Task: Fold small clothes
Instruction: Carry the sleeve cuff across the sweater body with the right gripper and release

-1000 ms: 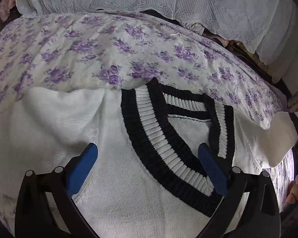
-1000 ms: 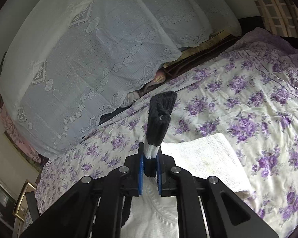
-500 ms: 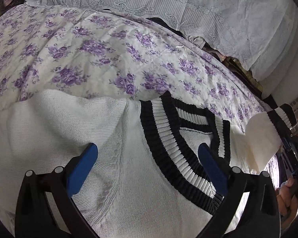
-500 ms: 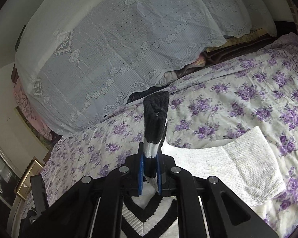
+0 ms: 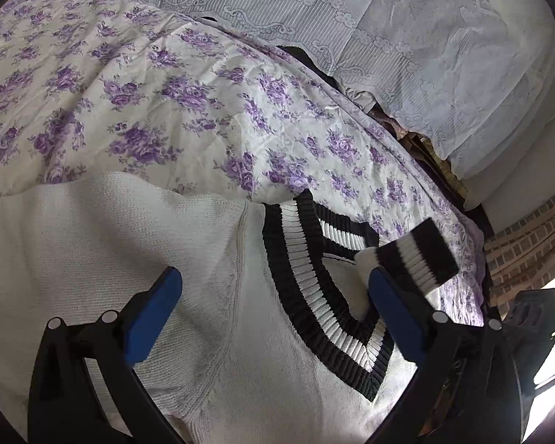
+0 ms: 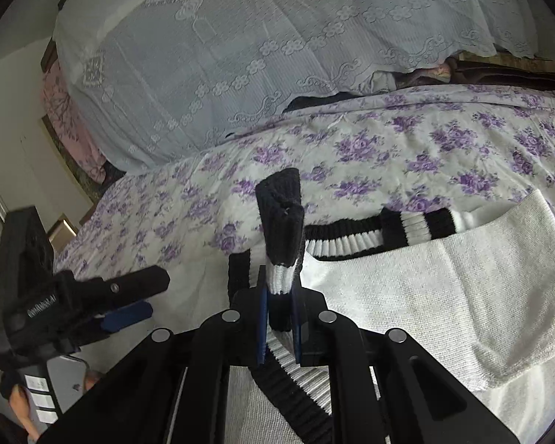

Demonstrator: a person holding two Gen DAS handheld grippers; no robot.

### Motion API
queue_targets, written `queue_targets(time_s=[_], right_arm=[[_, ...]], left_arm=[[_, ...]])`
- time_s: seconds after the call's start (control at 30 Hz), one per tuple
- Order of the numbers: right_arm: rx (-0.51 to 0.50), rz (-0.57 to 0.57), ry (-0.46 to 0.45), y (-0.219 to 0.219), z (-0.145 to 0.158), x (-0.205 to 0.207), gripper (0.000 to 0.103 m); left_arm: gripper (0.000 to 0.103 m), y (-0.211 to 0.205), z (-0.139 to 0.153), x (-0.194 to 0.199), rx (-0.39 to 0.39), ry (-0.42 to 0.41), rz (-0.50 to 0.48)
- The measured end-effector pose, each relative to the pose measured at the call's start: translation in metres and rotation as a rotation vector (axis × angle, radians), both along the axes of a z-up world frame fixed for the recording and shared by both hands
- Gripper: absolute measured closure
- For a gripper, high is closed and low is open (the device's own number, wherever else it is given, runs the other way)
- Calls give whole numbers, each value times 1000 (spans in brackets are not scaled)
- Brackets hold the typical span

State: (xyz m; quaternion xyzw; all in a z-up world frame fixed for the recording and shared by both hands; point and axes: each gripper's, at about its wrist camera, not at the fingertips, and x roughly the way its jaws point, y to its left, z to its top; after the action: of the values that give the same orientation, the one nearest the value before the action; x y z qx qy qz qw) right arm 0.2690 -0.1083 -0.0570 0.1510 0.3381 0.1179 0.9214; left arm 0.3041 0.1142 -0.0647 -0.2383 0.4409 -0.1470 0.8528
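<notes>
Right tool [image 6: 279, 327]: blue pads clamped tight on the sweater's striped cuff [image 6: 282, 233], black end sticking up past the tips. Sleeve trails off behind the grip, over the body of the sweater [image 5: 137, 259].

Left tool [image 5: 273, 314]: spread wide, nothing between the pads, hovering over the sweater's chest just beside the V-neck collar [image 5: 314, 296]. Its right finger partly blocks the collar's far side. From the right wrist view the left tool [image 6: 129, 301] sits low at the left, with a hand [image 6: 18, 403] on its grip at the frame edge.

Sweater: white knit, black and white ribbed trim, lying flat, face up on the bed [image 5: 148, 85]. In the left view the gripped cuff [image 5: 418, 259] hangs above the collar's right side. Other sleeve [image 6: 444, 288] is folded across the body, its cuff lying by the collar.

Beyond: purple-flower bedspread, wrinkled, bare beyond the sweater. Past it a lace cover [image 6: 277, 37] drapes over a big pile along the bed's far edge; dark fabric pokes out beneath its hem. Brick-pattern wall [image 5: 529, 236] at far right in the left view.
</notes>
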Motion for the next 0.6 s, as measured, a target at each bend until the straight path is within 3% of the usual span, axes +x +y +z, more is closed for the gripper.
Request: queue_targets(time_s=[0.13, 0.2, 0.43, 0.6], right_arm=[[-92, 112, 139, 27, -31, 10, 81], [-103, 149, 166, 29, -38, 8, 74], [-71, 231, 95, -15, 0, -37, 68], [-67, 74, 23, -83, 17, -60, 70]], left_arm=[[5, -1, -3, 1, -33, 11, -19], [5, -2, -3, 0, -52, 14, -37], [5, -18, 3, -8, -138, 0, -143], [5, -43, -5, -10, -54, 26, -176]])
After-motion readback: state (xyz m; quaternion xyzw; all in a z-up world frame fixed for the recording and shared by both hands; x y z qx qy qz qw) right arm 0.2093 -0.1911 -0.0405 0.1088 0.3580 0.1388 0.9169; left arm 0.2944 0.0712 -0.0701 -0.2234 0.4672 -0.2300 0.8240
